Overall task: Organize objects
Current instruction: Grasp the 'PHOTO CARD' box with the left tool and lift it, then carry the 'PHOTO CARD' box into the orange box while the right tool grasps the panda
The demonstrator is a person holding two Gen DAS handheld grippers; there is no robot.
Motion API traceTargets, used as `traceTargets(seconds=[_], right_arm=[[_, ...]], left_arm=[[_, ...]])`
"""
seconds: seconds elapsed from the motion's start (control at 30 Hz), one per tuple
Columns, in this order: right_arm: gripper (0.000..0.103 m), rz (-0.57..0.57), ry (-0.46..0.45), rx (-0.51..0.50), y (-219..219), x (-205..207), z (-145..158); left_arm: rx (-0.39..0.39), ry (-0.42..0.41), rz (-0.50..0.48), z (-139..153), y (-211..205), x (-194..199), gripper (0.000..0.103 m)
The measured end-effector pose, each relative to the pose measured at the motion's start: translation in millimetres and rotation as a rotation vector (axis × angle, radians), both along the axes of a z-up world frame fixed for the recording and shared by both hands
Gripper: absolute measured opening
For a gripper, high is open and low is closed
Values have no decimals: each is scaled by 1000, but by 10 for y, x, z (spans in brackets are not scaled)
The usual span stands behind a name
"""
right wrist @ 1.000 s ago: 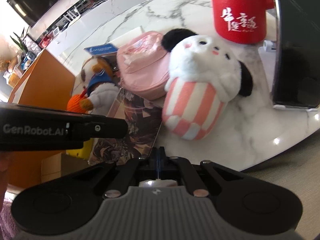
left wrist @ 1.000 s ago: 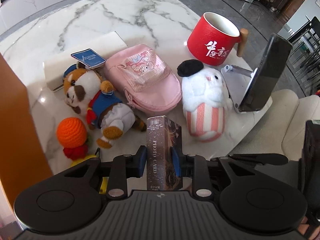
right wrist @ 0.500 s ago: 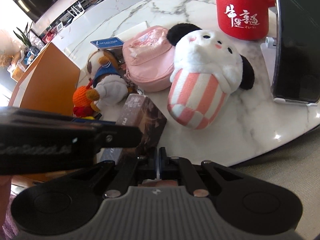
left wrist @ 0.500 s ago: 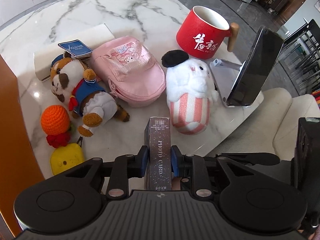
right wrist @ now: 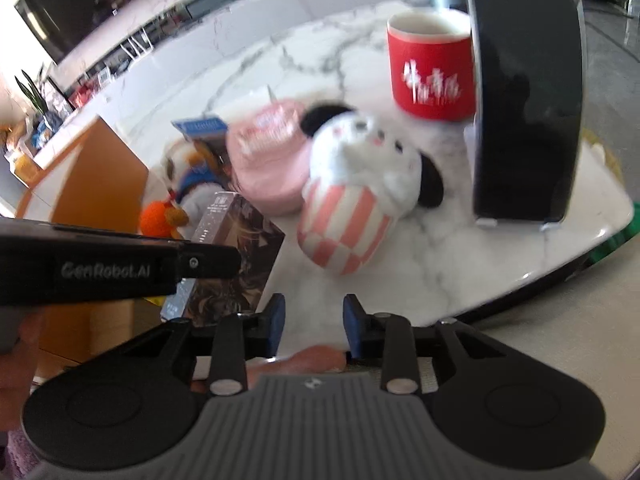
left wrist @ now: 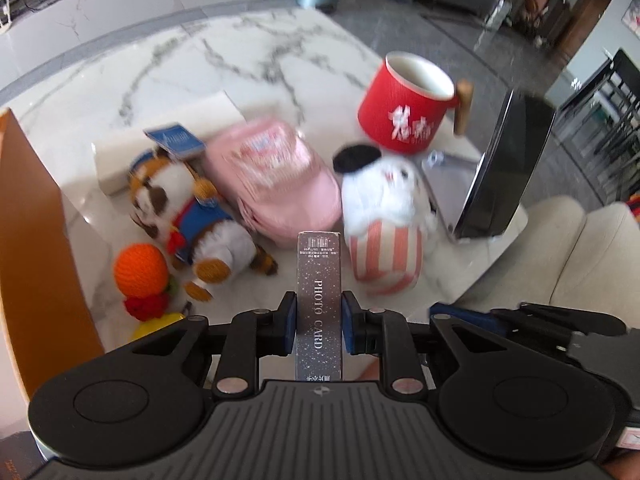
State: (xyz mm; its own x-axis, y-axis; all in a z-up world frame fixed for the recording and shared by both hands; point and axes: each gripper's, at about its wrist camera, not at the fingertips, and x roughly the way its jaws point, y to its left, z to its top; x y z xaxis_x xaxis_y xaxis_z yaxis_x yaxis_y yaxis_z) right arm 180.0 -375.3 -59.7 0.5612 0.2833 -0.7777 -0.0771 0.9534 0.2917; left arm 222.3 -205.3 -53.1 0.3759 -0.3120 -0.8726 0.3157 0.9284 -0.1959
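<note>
We hold the photo card box [left wrist: 319,304] clamped on its narrow sides in the left gripper [left wrist: 319,322], raised over the worktop [left wrist: 224,60] edge. Right gripper [right wrist: 314,318] jaws have just been opening, nothing between them. Keep grip square; clear the striped plush [left wrist: 384,224] when placing.

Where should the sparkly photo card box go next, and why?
Probably over to the orange box at the left. The left gripper is shut on the photo card box, lifted clear of the marble table. The right gripper has just been opening and holds nothing, so the left one carries it alone.
</note>
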Motion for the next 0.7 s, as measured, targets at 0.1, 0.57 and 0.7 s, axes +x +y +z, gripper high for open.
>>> traceTargets(seconds=[0.1,0.57,0.7], right_arm=[[46,-27,-98,-69,48,-20,166],[77,-131,-84,-163,91,613,-93],[76,-124,-61,-164,100,649,-208]], left_arm=[[-28,-20,21,87,64,20,26],[-104,-47,95,175,305,142,26],[-118,-44,104,165,330,133,26]])
